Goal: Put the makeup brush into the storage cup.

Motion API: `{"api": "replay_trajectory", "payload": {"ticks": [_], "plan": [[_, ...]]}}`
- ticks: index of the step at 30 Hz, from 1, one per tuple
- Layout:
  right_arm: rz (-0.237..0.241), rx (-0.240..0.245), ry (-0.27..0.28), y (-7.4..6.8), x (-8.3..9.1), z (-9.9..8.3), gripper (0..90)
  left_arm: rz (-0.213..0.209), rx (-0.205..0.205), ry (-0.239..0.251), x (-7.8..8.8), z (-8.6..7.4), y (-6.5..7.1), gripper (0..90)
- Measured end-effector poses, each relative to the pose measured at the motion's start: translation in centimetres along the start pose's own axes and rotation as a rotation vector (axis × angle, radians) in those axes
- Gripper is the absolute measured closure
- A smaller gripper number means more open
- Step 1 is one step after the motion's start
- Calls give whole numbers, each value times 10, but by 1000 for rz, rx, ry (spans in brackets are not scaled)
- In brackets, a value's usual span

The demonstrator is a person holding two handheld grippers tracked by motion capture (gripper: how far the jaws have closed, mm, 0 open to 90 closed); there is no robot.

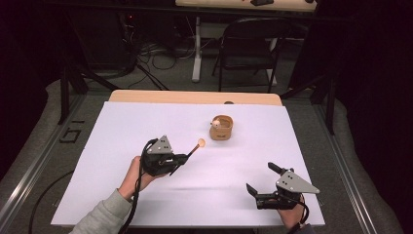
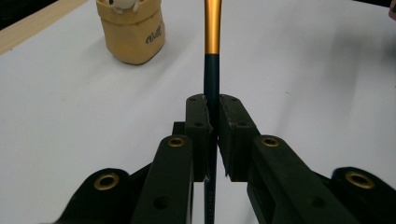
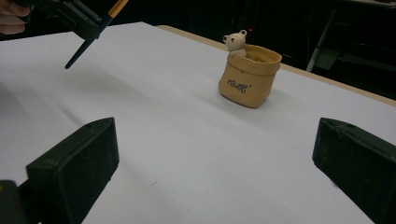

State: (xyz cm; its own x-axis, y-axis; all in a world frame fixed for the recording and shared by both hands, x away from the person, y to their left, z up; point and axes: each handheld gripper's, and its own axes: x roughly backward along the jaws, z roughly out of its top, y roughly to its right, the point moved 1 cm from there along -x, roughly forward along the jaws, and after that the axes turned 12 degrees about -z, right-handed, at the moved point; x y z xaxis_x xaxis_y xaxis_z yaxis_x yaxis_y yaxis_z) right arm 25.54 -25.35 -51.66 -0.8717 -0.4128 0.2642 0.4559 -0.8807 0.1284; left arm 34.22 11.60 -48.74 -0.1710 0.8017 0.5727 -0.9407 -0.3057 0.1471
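A slim brush (image 1: 194,149) with a dark blue handle, a gold section and a round tan tip sticks out of my left gripper (image 1: 182,158), which is shut on the handle. In the left gripper view the two pads clamp the dark handle (image 2: 211,79) and the gold part (image 2: 213,25) runs up and away. A tan sack-shaped pot (image 1: 221,127) with a small bear figure on its rim stands upright just beyond the brush tip. My right gripper (image 1: 260,176) rests near the front right, open with nothing between its jaws, and faces the pot (image 3: 250,77).
A white sheet (image 1: 122,146) covers the table, with the wooden table edge (image 1: 195,96) showing at the back. A black chair (image 1: 248,44) and cables stand on the floor beyond. In the right gripper view, the left gripper (image 3: 77,16) is at upper left.
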Motion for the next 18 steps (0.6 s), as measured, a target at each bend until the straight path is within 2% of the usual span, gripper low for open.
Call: {"api": "replay_trajectory", "payload": {"ticks": [11,18], "plan": [[9,2,-16,0,0,0,0,17,-24,53,-6,-1,3,826],[14,-7,-15,0,-1,1,0,26,-21,82,-8,-1,3,826]]}}
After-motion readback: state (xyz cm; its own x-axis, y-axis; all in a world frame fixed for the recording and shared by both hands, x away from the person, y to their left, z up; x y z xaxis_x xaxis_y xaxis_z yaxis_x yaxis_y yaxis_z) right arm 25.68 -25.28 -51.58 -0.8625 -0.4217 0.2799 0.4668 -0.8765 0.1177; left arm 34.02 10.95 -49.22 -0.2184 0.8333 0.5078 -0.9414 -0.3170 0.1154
